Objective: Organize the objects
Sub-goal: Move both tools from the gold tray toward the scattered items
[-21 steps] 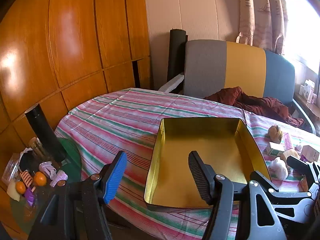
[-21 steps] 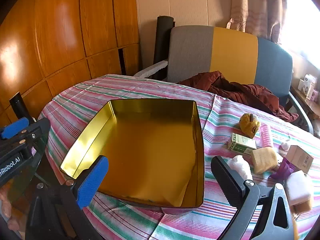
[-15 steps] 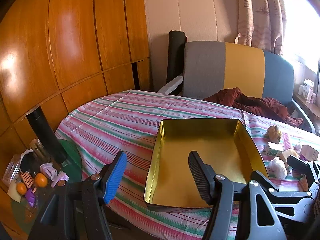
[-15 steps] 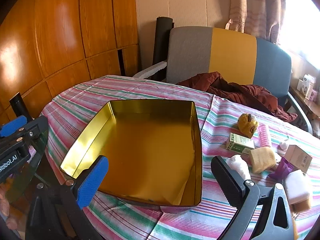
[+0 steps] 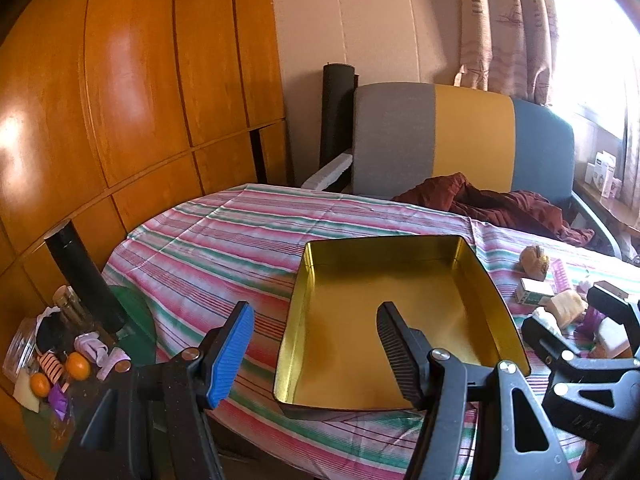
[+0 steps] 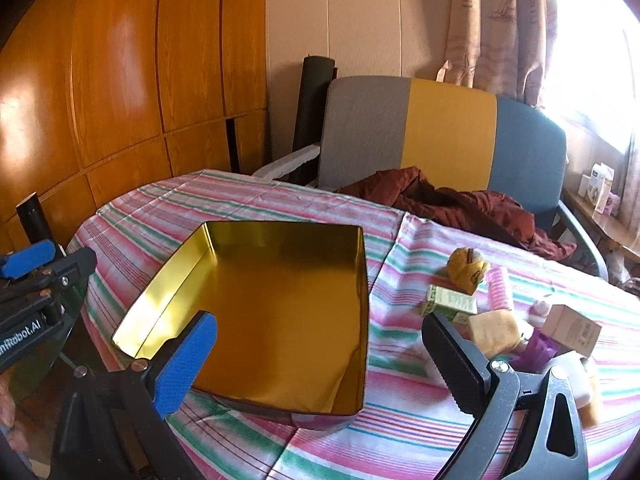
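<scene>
An empty gold tin tray [image 5: 296, 320] [image 6: 168, 292] lies on the striped tablecloth [image 5: 224, 248]. To its right sit several small items: a yellow plush [image 6: 466, 266], a green-and-white box [image 6: 452, 300], a pink roll [image 6: 500, 288], a tan sponge [image 6: 494, 330], a cardboard box [image 6: 572, 328] and a purple piece [image 6: 538, 350]. My left gripper [image 5: 314, 320] hovers open over the tray's near left corner, holding nothing. Over the tray's near right edge my right gripper [image 6: 320, 324] stands wide open and empty, with its black finger beside the sponge.
Behind the table stands a chair [image 6: 440, 128] with a grey, yellow and blue back and a dark red cloth [image 6: 460, 204] on its seat. A low side table [image 5: 132, 308] at the left holds oranges [image 5: 78, 365], a jar and a black cylinder [image 5: 84, 276]. A wood-panelled wall runs along the left.
In the right wrist view the tray and the small items sit a little lower and further left than before. The left wrist view is almost the same. Both grippers stay open.
</scene>
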